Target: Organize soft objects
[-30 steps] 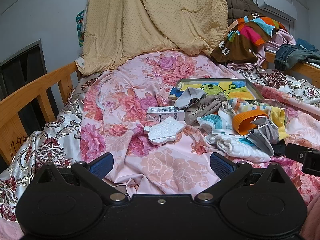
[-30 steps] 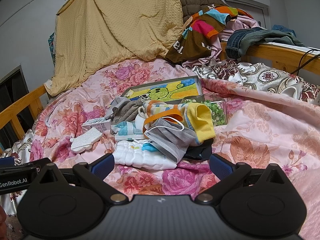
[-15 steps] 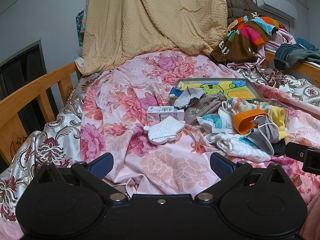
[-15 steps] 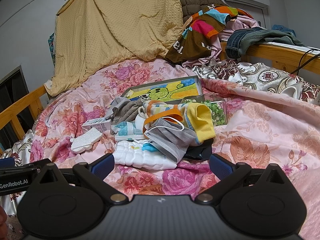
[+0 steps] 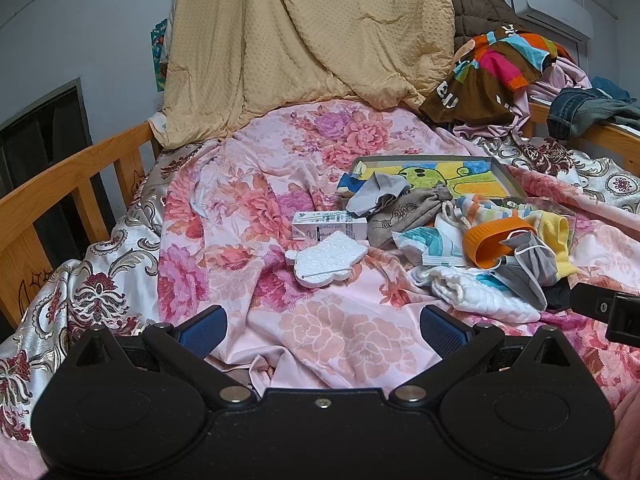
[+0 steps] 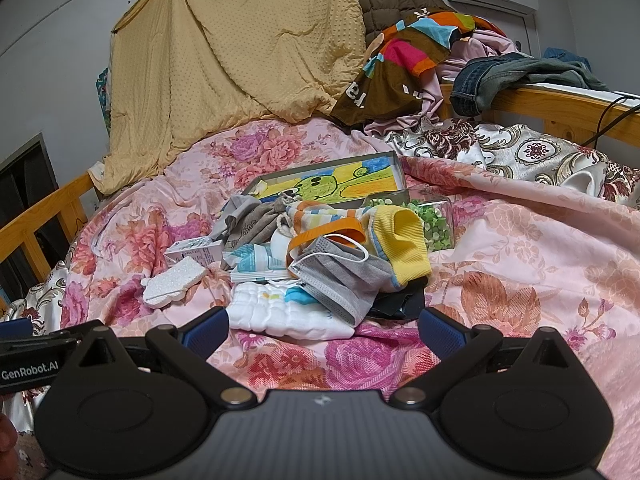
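Observation:
A heap of soft things lies mid-bed: a grey face mask (image 6: 344, 276), a yellow sock (image 6: 404, 244), a white quilted cloth (image 6: 280, 312), a grey drawstring pouch (image 6: 256, 226) and a striped cloth (image 6: 320, 216). A white foam piece (image 5: 328, 258) and a small carton (image 5: 330, 226) lie left of the heap. My left gripper (image 5: 322, 326) is open and empty, low over the sheet, short of the foam. My right gripper (image 6: 324, 326) is open and empty, just before the white cloth.
A shallow box with a green cartoon drawing (image 6: 328, 184) sits behind the heap. A clear container of green bits (image 6: 432, 220) is at its right. A tan quilt (image 5: 304, 44) and piled clothes (image 6: 408, 60) fill the back. Wooden rails (image 5: 60, 184) edge the bed.

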A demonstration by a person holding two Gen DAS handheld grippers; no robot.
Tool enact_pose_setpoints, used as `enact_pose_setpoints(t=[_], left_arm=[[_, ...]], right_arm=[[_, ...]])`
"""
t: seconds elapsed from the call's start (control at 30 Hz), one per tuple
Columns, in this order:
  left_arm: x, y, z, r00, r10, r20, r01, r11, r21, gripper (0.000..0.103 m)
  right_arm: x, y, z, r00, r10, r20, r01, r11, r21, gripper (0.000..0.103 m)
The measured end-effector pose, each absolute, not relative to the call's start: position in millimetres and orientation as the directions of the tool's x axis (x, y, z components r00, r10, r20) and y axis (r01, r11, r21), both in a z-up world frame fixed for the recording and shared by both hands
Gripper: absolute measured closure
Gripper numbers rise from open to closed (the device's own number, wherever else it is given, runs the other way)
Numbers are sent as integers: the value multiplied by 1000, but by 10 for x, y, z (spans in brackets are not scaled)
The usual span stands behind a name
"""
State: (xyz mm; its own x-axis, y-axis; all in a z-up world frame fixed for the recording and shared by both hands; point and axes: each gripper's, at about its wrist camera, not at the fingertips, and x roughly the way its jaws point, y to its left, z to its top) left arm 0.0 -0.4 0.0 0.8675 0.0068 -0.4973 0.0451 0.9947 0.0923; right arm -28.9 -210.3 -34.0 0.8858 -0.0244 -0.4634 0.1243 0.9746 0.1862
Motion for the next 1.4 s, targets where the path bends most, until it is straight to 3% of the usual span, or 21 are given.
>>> enact_pose_setpoints(t=[0.73, 1.03, 1.27, 1.4], left_arm=[[25, 8, -77, 863, -31, -505, 56, 998, 36, 1], [127, -73, -114, 874, -51, -483, 86, 995, 49, 1], [353, -255, -175, 872, -116, -475, 176, 981, 84, 1], [538, -359, -249, 862, -162, -480, 236, 967, 97, 1]], right_arm=[[-277, -2125, -350, 886, -24, -462, 129, 972, 197, 0], [-198, -2246, -326, 875, -14, -485, 169, 946, 276, 0], [133, -2355, -310, 864, 38, -503, 130, 947, 294, 0], [392, -2523, -310, 842, 176, -509, 46, 918, 394, 0]])
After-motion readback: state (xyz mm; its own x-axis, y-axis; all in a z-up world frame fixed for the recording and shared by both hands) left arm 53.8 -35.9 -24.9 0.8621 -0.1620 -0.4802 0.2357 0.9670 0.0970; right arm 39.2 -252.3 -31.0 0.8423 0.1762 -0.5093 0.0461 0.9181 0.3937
